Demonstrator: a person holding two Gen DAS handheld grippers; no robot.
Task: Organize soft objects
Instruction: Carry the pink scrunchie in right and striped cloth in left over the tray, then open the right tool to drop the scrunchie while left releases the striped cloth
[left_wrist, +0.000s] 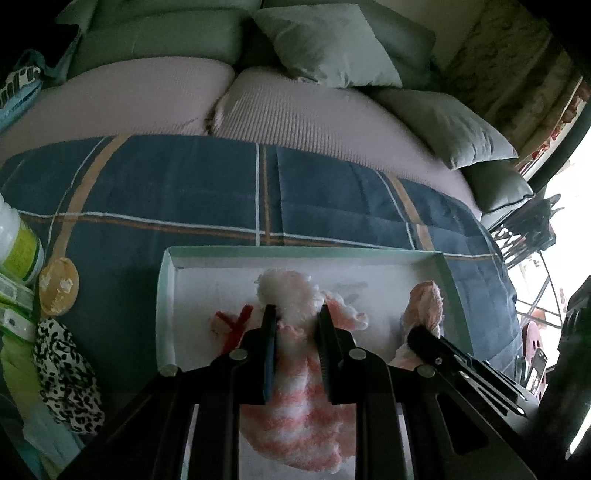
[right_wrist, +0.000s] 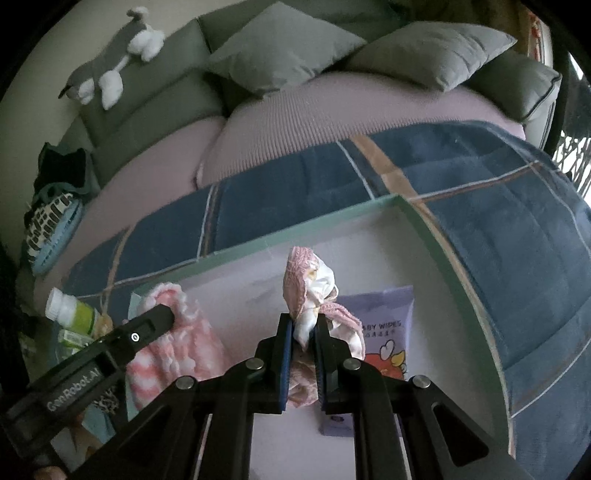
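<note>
Left gripper (left_wrist: 295, 317) is clamped on a fuzzy pink-and-white sock (left_wrist: 299, 406); its free end bunches up past the tips, over the tray floor. Right gripper (right_wrist: 304, 325) is pinched almost together on a pink knit piece with white cloth (right_wrist: 308, 288), held above the same tray.

Risks, as I read it:
- Both grippers sit close over one shallow tray (left_wrist: 166, 280); they could bump each other or snag the other's fabric on release.
- Fuzzy pile may cling to the pads, so the sock drags back out.
- The tray rests on a soft blue plaid blanket (left_wrist: 166, 184); pressing down could tip it.
- The right bundle could land on the baby wipes pack (right_wrist: 384, 325) and hide it.

Around: a red-and-pink item (left_wrist: 231, 325) in the tray, a bottle (left_wrist: 18, 243) beside it, sofa with grey cushions (right_wrist: 284, 48), a plush dog (right_wrist: 110, 70) on the backrest.
</note>
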